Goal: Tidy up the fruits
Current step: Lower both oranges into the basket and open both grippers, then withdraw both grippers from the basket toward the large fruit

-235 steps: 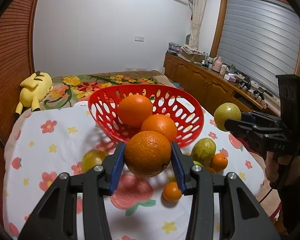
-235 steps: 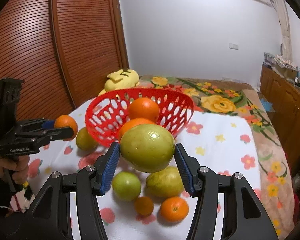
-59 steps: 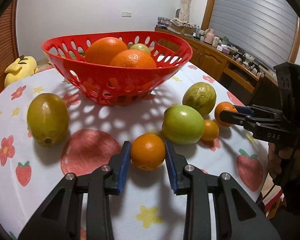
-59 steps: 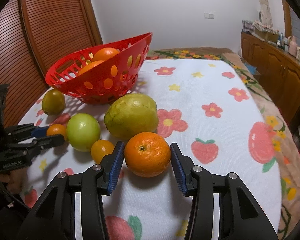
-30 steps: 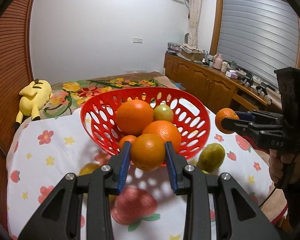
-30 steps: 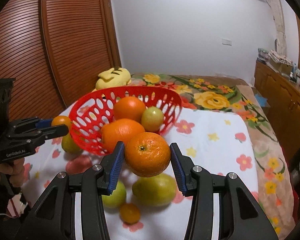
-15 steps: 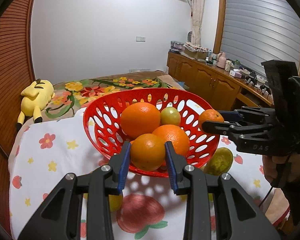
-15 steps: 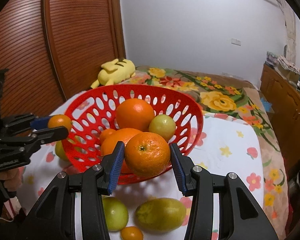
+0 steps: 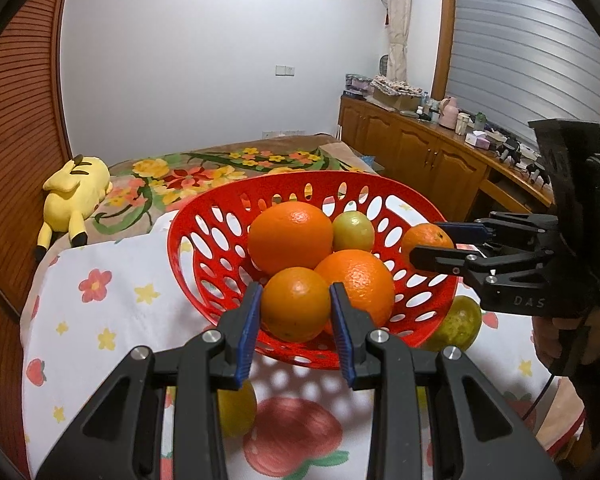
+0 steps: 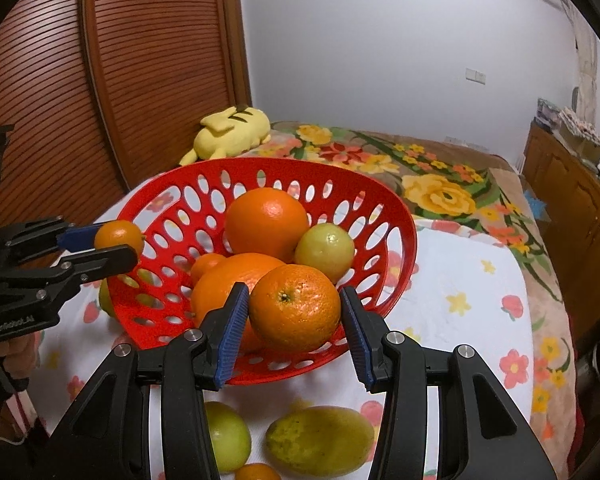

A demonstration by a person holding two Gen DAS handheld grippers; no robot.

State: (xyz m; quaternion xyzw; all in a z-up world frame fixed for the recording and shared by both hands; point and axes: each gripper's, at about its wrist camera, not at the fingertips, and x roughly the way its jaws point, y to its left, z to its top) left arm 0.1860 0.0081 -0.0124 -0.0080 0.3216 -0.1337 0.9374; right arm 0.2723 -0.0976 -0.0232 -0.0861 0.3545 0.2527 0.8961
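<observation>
A red perforated basket [image 9: 220,208] [image 10: 284,165] stands on the flowered tablecloth. It holds a large orange [image 9: 290,238], a green fruit [image 9: 353,230] and another orange [image 9: 364,276]. My left gripper [image 9: 295,300] is shut on a small orange [image 9: 296,308] over the basket's near rim. It also shows at the left of the right wrist view, as the left gripper [image 10: 116,242]. My right gripper [image 10: 294,300] is shut on an orange [image 10: 295,307] above the basket's front edge, and it reaches in from the right in the left wrist view, as the right gripper [image 9: 428,244].
On the cloth in front of the basket lie a green fruit [image 10: 226,436], a yellow-green fruit [image 10: 320,440] and a small orange [image 10: 256,473]. A yellow plush toy [image 9: 74,190] lies on the bed behind. Wooden cabinets [image 9: 420,160] line the right, a slatted wooden door [image 10: 100,80] the left.
Both grippers, each still shut on its orange, have moved in over the basket. The right one has come in from beside the basket to above its rim.
</observation>
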